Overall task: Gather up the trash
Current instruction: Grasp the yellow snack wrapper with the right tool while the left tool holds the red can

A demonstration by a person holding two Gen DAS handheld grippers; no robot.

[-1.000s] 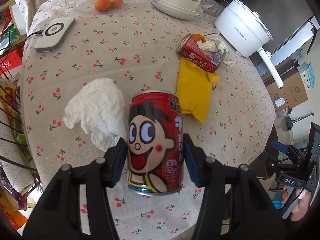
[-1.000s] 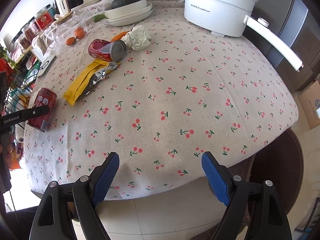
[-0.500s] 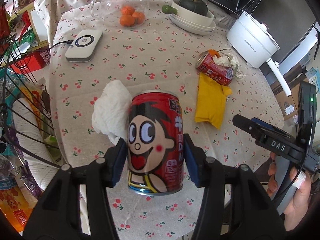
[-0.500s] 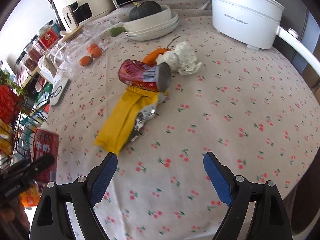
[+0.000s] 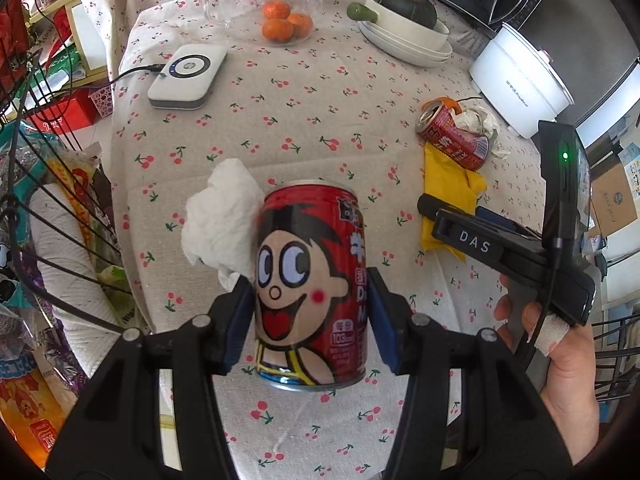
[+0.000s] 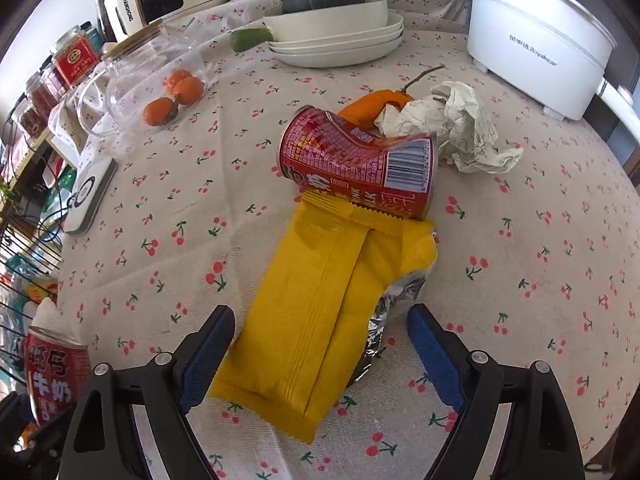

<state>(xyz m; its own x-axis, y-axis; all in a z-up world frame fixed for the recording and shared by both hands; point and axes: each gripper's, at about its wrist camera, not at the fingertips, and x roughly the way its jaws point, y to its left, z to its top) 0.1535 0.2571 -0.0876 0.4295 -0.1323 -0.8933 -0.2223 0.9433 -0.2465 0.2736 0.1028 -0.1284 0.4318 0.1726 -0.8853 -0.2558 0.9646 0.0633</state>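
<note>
Red milk can [image 5: 312,292] sat clamped upright in my left claw [image 5: 311,322] above the counter [image 6: 520,240], while my right claw [image 6: 320,352], jaws wide, straddled the yellow wrapper [image 6: 320,300] lying flat below the dented can [image 6: 356,164]; judged next: lower, pinch wrapper.

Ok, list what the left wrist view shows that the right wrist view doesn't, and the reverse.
Left wrist only: the cartoon face on the upright can clamped in the left gripper, and the hand holding the right gripper.
Right wrist only: the right gripper open around the yellow wrapper, the wrapper's foil inside, and the dented can's barcode.
Both: crumpled paper, oranges, white pot.
</note>
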